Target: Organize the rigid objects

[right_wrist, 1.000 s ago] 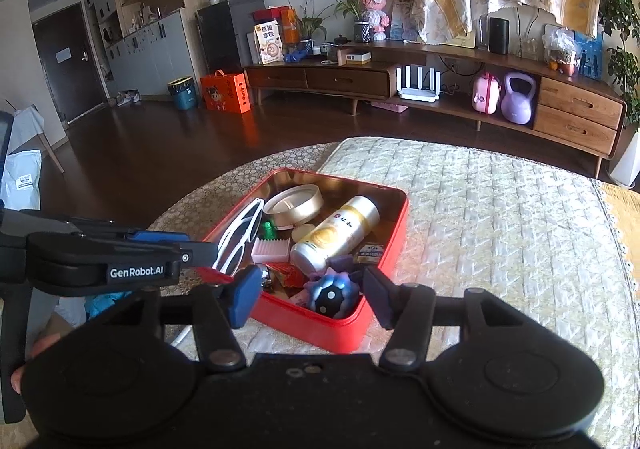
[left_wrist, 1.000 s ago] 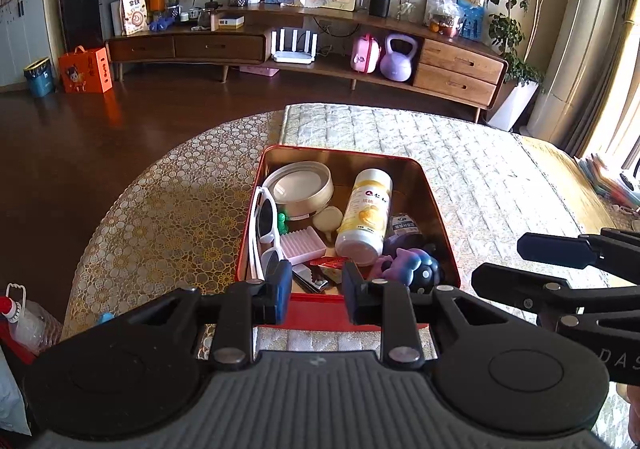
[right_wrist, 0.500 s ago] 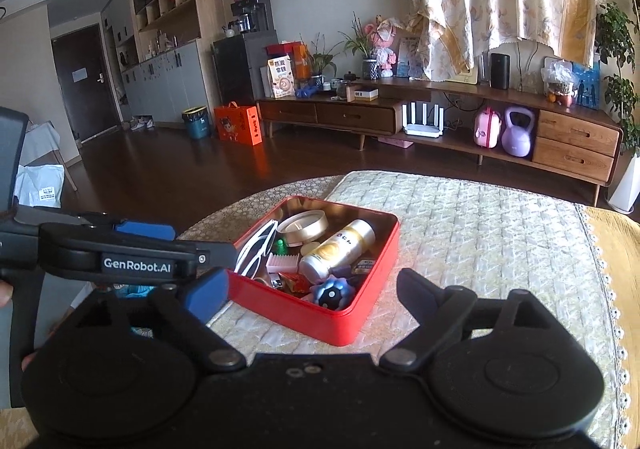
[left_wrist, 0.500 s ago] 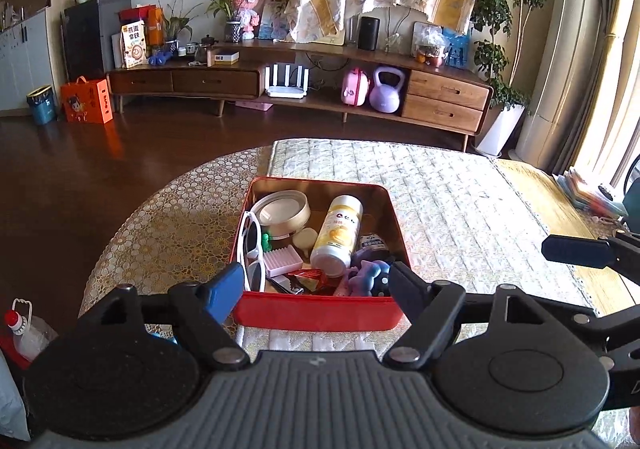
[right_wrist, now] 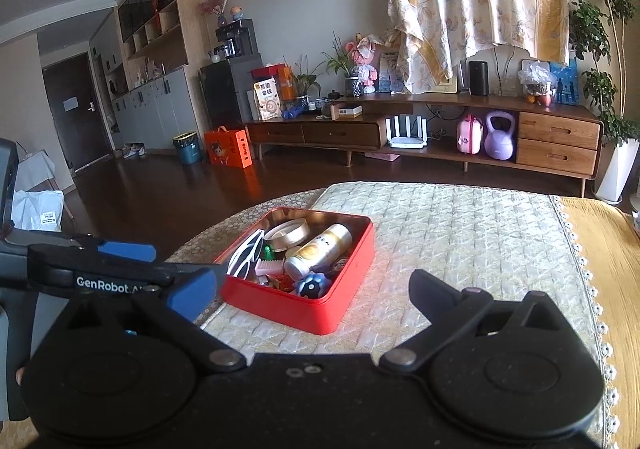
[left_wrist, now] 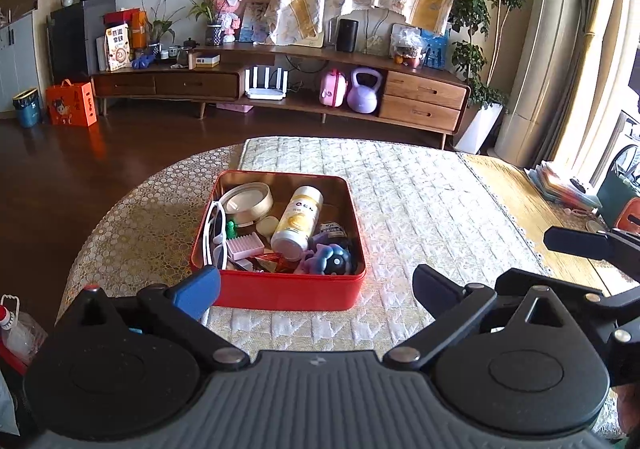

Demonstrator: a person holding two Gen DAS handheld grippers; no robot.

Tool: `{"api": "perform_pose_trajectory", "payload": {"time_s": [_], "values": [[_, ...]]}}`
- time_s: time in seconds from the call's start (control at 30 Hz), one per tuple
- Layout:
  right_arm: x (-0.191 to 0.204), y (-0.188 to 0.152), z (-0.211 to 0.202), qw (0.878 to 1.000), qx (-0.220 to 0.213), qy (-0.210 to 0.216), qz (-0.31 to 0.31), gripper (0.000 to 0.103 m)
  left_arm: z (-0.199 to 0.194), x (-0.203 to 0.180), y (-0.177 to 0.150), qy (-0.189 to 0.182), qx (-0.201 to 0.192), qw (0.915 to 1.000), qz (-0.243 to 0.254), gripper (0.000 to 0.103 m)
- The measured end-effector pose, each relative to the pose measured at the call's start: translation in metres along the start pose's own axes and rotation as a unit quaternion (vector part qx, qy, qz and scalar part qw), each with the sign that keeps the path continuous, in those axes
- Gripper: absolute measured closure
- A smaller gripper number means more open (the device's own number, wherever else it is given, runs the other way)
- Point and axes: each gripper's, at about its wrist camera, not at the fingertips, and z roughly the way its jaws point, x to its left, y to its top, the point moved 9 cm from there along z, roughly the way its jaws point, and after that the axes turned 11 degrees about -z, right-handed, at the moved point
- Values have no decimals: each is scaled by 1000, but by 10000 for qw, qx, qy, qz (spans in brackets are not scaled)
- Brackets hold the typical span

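Red tin (left_wrist: 280, 295) sits near table's rounded edge (left_wrist: 120, 209).

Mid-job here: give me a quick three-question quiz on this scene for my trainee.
1. True or false: the white bottle stands upright in the red tin.
2. The sunglasses lie along which wall of the tin in the left wrist view: A left, B right, C far?
3. Are the left tongs and right tongs holding anything?

Key: 1 false, it lies on its side. 2 A. 3 No, both are open and empty.
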Motion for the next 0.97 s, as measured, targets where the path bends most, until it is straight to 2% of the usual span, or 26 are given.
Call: {"api": "perform_pose_trajectory", "payload": {"time_s": [0.3,0.57,0.97], "values": [[0,-8,-19,9998,-123,-141,-33,0,-15,-13,-21,11,16,10000,66,0],[-3,-19,-31,9998,-102,-127,127,0,-26,-19,-27,38,-52,9999,133,0],[-12,-34,-33,9993,-50,-176,312,0,-21,-32,-34,12,37,9998,201,0]]}}
